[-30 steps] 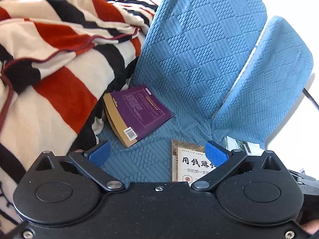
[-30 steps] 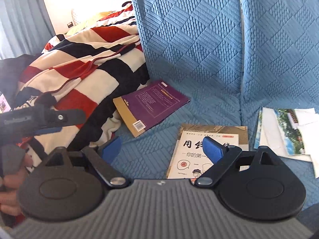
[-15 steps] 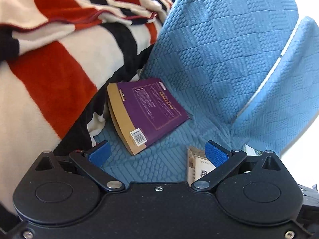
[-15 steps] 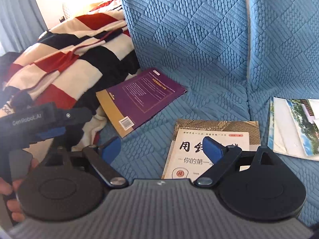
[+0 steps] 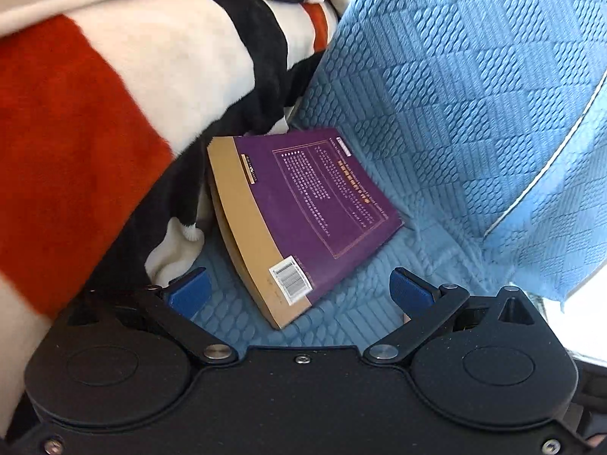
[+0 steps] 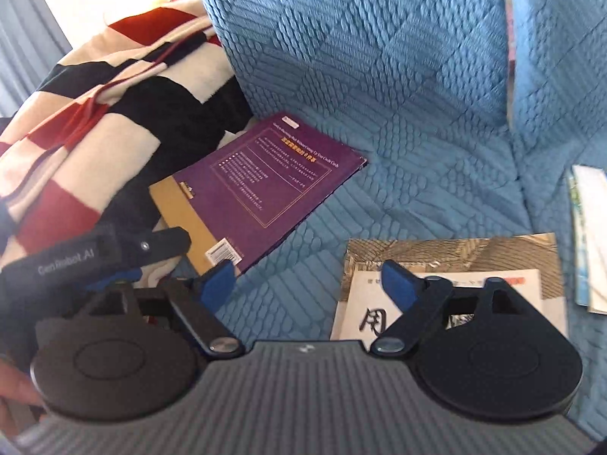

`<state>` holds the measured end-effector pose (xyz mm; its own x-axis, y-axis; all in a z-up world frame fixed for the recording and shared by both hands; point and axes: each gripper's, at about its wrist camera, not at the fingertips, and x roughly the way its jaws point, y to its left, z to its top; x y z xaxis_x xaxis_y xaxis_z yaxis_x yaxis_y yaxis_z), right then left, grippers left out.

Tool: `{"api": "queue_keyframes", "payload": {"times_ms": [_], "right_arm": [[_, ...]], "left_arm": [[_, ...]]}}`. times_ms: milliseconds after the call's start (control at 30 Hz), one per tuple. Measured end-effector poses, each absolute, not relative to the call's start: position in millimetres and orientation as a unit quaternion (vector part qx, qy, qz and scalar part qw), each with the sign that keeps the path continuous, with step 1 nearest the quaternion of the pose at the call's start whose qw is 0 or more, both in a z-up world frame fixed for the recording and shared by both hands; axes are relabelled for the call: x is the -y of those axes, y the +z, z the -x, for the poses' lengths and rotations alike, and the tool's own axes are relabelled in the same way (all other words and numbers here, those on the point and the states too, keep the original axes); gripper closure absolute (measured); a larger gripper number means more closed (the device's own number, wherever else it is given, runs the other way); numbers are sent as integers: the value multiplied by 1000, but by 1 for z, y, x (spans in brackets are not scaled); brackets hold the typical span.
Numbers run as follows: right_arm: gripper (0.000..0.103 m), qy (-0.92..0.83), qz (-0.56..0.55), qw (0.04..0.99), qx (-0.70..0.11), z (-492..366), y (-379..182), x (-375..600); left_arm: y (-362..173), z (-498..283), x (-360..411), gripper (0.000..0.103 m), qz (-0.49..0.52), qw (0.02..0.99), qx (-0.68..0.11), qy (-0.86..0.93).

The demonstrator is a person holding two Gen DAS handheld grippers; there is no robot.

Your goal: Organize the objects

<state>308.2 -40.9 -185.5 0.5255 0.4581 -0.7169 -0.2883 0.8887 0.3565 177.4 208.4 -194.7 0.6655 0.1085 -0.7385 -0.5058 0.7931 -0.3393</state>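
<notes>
1. Left wrist view, setting: a blue quilted sofa cover (image 5: pixel 455 87) across seat and backrest, with a striped red, white and black blanket (image 5: pixel 114 94) heaped against the purple book's far-left edge.
2. Purple book (image 5: pixel 303 212) lying back cover up on the seat, barcode nearest the camera, its tan spine side tucked against the blanket; probably just dropped there, so a likely item to gather.
3. Left gripper (image 5: pixel 299 292) tilted down toward the seat, just above the purple book's near corner; jaws apart, nothing between them, book corner lying in the gap below.
4. Right wrist view, setting: same sofa, backrest rising behind the purple book (image 6: pixel 265 185).
5. A white-and-tan book (image 6: pixel 474 265) flat on the seat to the right of the purple book, near but apart; more booklets (image 6: pixel 588 235) farther right.
6. Right gripper (image 6: pixel 307 284) angled down over the seat between the two books; jaws apart and just narrowing, gripping nothing, right finger over the white-and-tan book.
7. Left gripper body visible beside the purple book's spine.
</notes>
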Motion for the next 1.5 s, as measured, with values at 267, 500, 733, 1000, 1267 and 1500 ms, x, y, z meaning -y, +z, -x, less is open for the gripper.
{"api": "queue_keyframes", "payload": {"times_ms": [267,500,733,1000,1267,1500], "right_arm": [[28,233,-108,854,-452,-332,-208,26],[28,236,-135,853,-446,-340,-216,33],[28,234,-140,855,-440,-340,-215,43],[27,231,-186,838,-458,-331,-218,43],[27,203,-344,783,-478,-320,-230,50],[30,160,-524,689,-474,-316,-262,48]], "left_arm": [[-218,-197,-218,3,293,861,-376,178],[-234,-214,-228,7,314,849,-388,174],[-243,-220,-241,12,348,840,-382,167],[-243,-215,-253,27,409,830,-357,129],[-240,-208,-254,27,460,829,-310,71],[-236,-200,-257,27,500,827,-257,25]]}}
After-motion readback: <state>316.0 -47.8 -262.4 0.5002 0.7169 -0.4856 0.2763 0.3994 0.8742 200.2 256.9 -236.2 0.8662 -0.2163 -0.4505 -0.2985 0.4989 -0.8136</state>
